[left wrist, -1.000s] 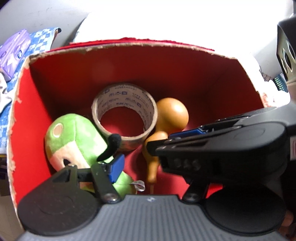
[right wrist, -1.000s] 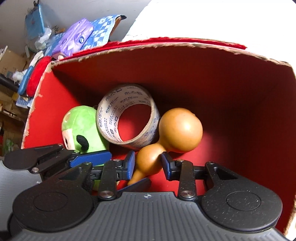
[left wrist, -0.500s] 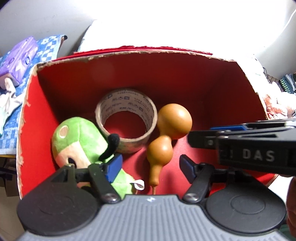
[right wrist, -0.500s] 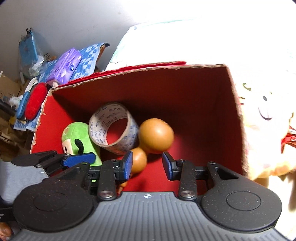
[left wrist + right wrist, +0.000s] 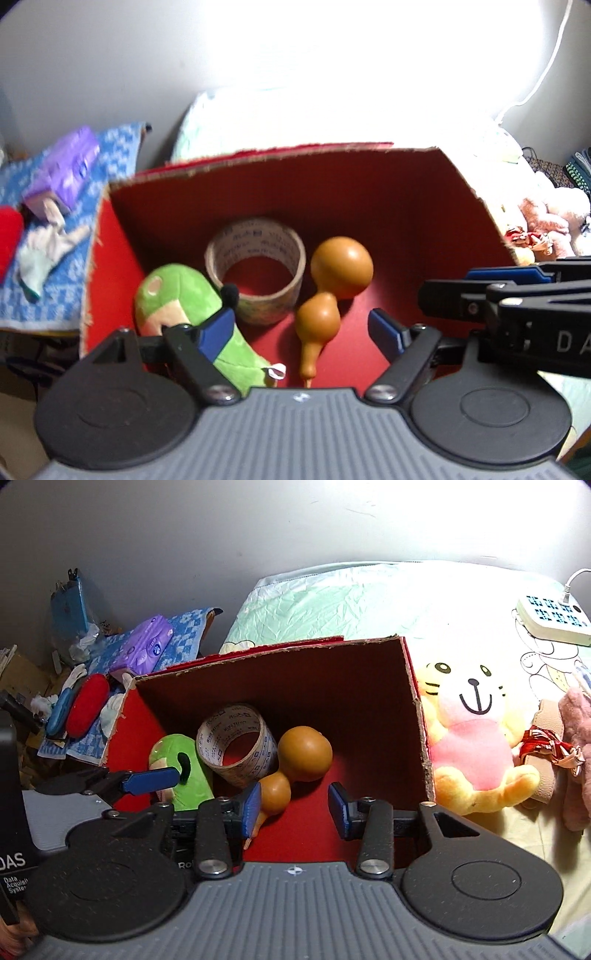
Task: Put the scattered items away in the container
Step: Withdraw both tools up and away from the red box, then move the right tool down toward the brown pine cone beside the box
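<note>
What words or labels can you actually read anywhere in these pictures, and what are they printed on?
"DA", cut off by the frame edge: on the right gripper's body.
"DAS" with "Data Acquisit... System" beneath, partly cut off: on the left gripper's body.
"WING TAI", repeated: inside the tape roll; the smaller print there is blurred.
Purple tissue pack: logo too small to read.

bed [image 5: 332, 602], red box [image 5: 369, 686], plush cat [image 5: 476, 746]
</note>
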Tool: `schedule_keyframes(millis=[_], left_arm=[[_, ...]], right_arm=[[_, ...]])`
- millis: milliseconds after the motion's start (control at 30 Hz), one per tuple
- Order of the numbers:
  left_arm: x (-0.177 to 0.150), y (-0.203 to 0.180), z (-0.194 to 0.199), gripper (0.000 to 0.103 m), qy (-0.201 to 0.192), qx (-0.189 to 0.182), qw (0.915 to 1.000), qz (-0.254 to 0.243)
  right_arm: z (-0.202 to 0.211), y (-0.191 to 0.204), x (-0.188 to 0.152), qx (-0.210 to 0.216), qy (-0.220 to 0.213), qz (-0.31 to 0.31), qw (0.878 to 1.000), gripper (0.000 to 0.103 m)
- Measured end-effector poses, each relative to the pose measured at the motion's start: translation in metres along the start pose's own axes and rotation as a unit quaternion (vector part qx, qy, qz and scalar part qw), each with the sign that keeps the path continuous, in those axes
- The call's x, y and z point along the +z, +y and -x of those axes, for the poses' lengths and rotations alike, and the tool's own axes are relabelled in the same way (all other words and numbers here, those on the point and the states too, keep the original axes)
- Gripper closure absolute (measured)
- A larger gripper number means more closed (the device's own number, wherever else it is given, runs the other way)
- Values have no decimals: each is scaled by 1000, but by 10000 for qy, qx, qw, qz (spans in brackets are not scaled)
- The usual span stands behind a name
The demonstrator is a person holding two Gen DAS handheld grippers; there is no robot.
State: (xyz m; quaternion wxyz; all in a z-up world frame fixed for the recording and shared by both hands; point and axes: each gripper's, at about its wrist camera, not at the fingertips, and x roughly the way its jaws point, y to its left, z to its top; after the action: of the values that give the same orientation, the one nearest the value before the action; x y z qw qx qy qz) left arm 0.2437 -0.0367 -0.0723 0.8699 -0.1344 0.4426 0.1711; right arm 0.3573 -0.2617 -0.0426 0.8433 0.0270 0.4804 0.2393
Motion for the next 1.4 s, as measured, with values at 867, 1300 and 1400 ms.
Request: schedule_keyframes(millis=[867, 1300, 1400], left_arm=[[-57, -64, 83, 5, -744, -227, 9969, -83], [-82, -116, 40, 5, -305, -375, 9986, -197], [-86, -126, 24, 4, -246, -451, 9982, -298]], right_arm=[[51, -70, -49, 471, 164, -71, 9987, 56], [29, -120, -69, 481, 687, -297, 9960, 56], [22, -134, -73, 417, 706, -480, 9955, 56]])
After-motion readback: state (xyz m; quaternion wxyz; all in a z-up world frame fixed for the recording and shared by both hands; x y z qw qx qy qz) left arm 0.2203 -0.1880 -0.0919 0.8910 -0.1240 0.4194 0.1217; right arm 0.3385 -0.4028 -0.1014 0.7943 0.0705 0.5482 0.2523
